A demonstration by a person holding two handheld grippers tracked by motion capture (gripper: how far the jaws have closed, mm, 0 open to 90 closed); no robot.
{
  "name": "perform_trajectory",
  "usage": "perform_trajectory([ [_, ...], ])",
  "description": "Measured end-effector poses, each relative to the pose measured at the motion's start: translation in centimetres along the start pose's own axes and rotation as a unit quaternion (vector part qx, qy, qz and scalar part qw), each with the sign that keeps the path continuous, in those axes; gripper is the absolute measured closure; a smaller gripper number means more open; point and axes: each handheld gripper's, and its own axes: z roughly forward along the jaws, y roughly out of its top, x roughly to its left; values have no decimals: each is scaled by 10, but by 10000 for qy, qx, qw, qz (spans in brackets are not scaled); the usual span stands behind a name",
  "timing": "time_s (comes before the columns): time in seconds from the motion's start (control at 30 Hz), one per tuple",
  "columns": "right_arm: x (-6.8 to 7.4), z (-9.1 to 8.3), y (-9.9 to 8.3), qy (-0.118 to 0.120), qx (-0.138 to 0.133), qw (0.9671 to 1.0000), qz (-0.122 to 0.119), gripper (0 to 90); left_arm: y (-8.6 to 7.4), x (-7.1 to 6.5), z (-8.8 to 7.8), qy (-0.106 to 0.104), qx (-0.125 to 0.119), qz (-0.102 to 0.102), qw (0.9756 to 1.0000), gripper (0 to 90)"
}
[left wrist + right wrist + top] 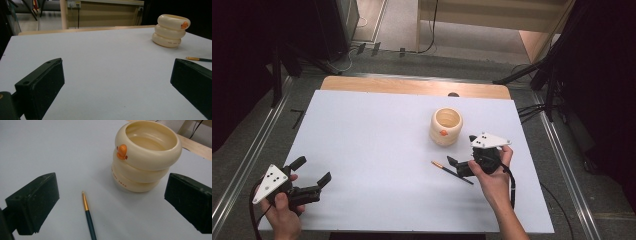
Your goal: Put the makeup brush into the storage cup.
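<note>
Fingers [32,205] of right gripper [110,206] wide apart, empty, above pen [88,216].

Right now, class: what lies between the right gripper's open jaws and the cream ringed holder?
Bare white table. In the right gripper view, the pen lies between the jaws, short of the holder, not touching.

The right gripper [110,205] is seen with its two black jaws held wide apart above the white table [50,150]. A green pencil [89,216] with a gold tip is laid between them at 6 o'clock, untouched. A cream ringed cup [146,157] with an orange beak is stood at 1 o'clock, just beyond the pencil.
</note>
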Motion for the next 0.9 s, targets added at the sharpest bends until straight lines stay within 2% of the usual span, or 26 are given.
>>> perform_trajectory([
  [0.4,-4,11,6,221,610,9978,-154,0,0,0,0,6,-3,-7,10000,0],
  [0.43,-4,12,7,266,702,9970,-170,0,0,0,0,3,-2,-7,10000,0],
  [0.47,-4,16,8,299,911,9952,-186,3,0,0,0,3,0,-10,10000,0],
  [0.63,-4,23,10,421,1315,9900,-274,4,0,1,0,4,0,-13,10000,0],
  [0.9,-2,32,11,490,1725,9831,-359,4,0,1,0,6,-4,-12,10000,0],
])
